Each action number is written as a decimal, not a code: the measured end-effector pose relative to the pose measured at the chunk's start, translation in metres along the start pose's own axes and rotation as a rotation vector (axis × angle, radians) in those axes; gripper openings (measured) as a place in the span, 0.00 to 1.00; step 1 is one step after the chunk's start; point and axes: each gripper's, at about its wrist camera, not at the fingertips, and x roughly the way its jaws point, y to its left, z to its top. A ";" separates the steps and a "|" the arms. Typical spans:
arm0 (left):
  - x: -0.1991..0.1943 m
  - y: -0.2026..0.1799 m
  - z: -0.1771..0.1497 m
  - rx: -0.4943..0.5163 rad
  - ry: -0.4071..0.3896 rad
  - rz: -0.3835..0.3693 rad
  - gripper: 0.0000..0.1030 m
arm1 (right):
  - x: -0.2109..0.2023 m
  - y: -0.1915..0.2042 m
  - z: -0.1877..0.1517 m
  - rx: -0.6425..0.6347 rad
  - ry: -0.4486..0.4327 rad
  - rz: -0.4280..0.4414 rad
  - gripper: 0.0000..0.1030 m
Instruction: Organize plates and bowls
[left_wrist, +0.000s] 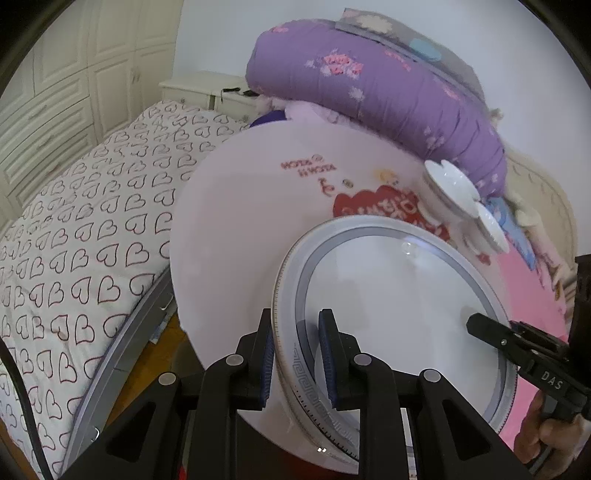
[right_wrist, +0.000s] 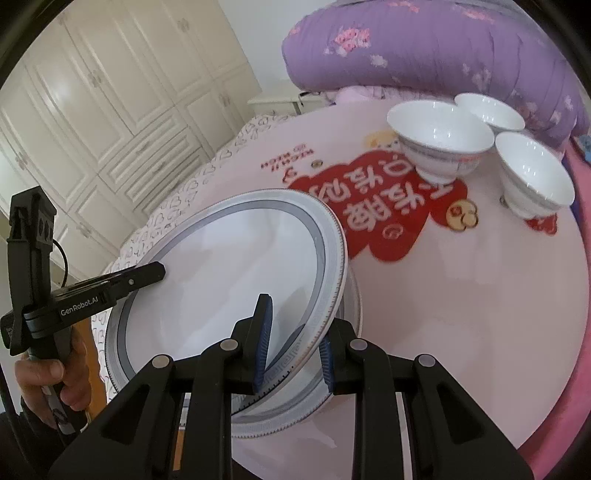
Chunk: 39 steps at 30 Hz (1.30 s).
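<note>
Bowls (right_wrist: 476, 147) beyond open tabletop (right_wrist: 461, 314)

We observed soft, even indoor light in both wrist views, with no hard shadows. Small glints marked the plate (left_wrist: 399, 317) and the three bowls (right_wrist: 441, 134); a faint grey shadow lay across the plate's centre. Fisheye distortion bowed the wardrobe (right_wrist: 110, 110) and the table (right_wrist: 461, 295) rim, and black vignetting filled the corners. The quilt (left_wrist: 369, 85) appeared slightly blurred.
</note>
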 end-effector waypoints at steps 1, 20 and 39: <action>0.001 0.000 -0.003 0.001 0.001 0.001 0.19 | 0.000 0.001 -0.004 0.000 -0.001 0.002 0.23; 0.024 -0.010 -0.027 0.089 0.001 0.067 0.24 | 0.008 -0.002 -0.009 -0.032 0.062 -0.039 0.26; 0.001 -0.036 -0.027 0.177 -0.111 0.137 0.99 | -0.033 -0.010 -0.001 -0.007 -0.074 -0.039 1.00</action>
